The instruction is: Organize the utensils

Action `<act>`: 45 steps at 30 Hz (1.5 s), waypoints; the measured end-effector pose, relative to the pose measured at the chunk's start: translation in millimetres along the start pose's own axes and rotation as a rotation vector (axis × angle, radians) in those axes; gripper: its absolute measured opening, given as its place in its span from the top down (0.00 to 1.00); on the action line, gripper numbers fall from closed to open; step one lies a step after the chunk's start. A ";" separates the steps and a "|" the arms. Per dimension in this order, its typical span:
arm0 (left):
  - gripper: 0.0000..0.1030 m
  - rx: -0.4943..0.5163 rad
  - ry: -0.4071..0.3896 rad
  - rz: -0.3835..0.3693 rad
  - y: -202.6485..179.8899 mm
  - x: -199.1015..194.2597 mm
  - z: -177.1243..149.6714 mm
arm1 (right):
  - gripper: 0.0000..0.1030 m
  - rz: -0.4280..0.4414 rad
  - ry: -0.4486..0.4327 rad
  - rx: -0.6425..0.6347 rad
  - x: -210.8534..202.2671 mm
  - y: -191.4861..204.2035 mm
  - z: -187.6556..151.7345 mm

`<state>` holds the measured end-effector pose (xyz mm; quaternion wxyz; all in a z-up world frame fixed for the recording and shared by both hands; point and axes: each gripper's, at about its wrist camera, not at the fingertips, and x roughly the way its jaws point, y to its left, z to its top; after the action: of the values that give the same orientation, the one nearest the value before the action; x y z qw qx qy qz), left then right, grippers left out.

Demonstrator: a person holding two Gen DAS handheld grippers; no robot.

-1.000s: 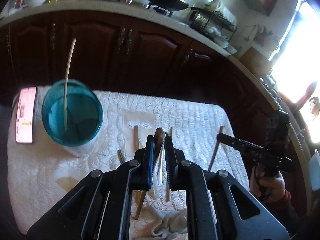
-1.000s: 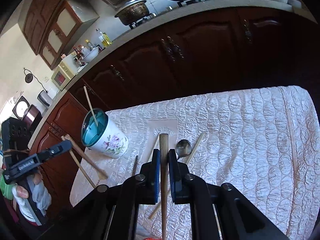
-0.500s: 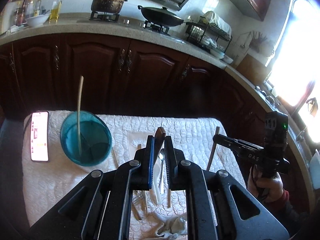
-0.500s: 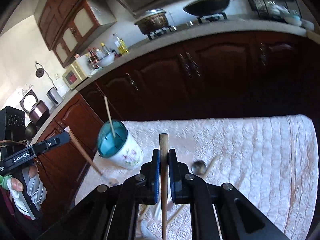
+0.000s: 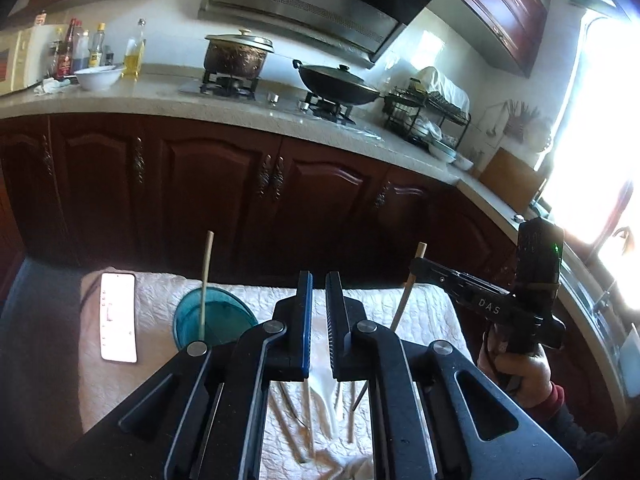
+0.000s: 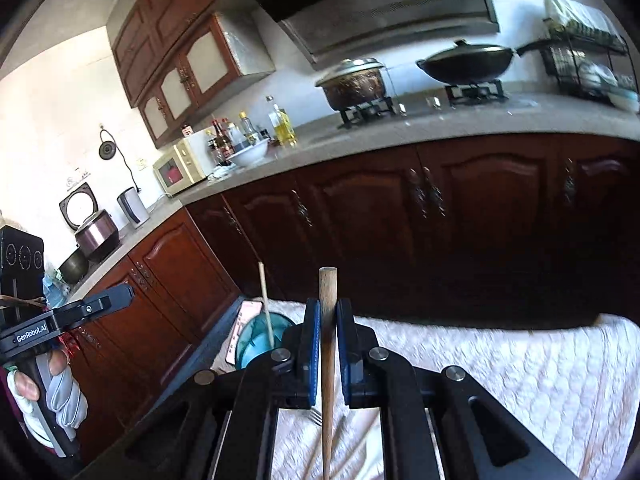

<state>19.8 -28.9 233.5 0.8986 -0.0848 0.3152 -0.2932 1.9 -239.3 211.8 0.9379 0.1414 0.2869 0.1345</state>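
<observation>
A teal-rimmed utensil cup (image 5: pixel 214 318) stands on the white quilted cloth (image 5: pixel 160 300) with one pale chopstick (image 5: pixel 206 280) upright in it; it also shows in the right wrist view (image 6: pixel 260 336). My left gripper (image 5: pixel 316 288) is above the cloth, its jaws narrowly apart with nothing visible between them. My right gripper (image 6: pixel 328 312) is shut on a wooden-handled utensil (image 6: pixel 328 344), held upright; it shows in the left wrist view (image 5: pixel 406 296). Several loose utensils (image 5: pixel 320 400) lie on the cloth below.
A lit phone (image 5: pixel 118 316) lies on the cloth left of the cup. Dark wooden cabinets (image 5: pixel 240 184) stand behind the table. The counter holds a pot (image 5: pixel 236 56), a wok (image 5: pixel 336 84) and a dish rack (image 5: pixel 428 108).
Both grippers have risen and tilted up, so more kitchen shows. The wooden utensil seen between the left jaws earlier is gone from them. The right gripper still holds its wooden handle.
</observation>
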 end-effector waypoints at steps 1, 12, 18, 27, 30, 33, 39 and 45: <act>0.95 -0.005 0.001 -0.004 2.3 -0.1 -0.6 | 0.93 0.003 0.002 -0.004 3.2 2.6 2.6; 0.55 -0.151 0.103 0.020 72.4 13.5 -70.2 | 0.93 0.023 0.089 -0.018 31.9 12.5 -22.0; 0.55 -0.462 0.214 0.209 157.5 34.9 -148.5 | 0.93 0.041 0.123 -0.014 44.4 10.2 -39.0; 0.56 -0.802 0.185 0.353 215.6 75.4 -203.5 | 0.93 0.060 0.165 -0.001 64.3 11.5 -52.2; 0.56 -0.839 0.191 0.409 222.4 88.0 -205.3 | 0.93 0.068 0.165 0.000 66.4 9.7 -50.0; 0.56 -0.864 0.214 0.432 228.5 99.1 -208.5 | 0.93 0.072 0.166 0.007 67.7 6.7 -50.2; 0.63 -0.902 0.196 0.466 238.6 113.9 -207.0 | 0.93 0.075 0.171 0.027 71.2 -1.8 -52.6; 0.92 -0.884 0.201 0.437 250.8 114.2 -203.9 | 0.93 0.078 0.178 0.022 74.0 1.9 -54.1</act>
<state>84.8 115.4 -70.5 0.7824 -0.3607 0.5045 0.0564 29.5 -202.7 132.5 0.9012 0.1502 0.3646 0.1799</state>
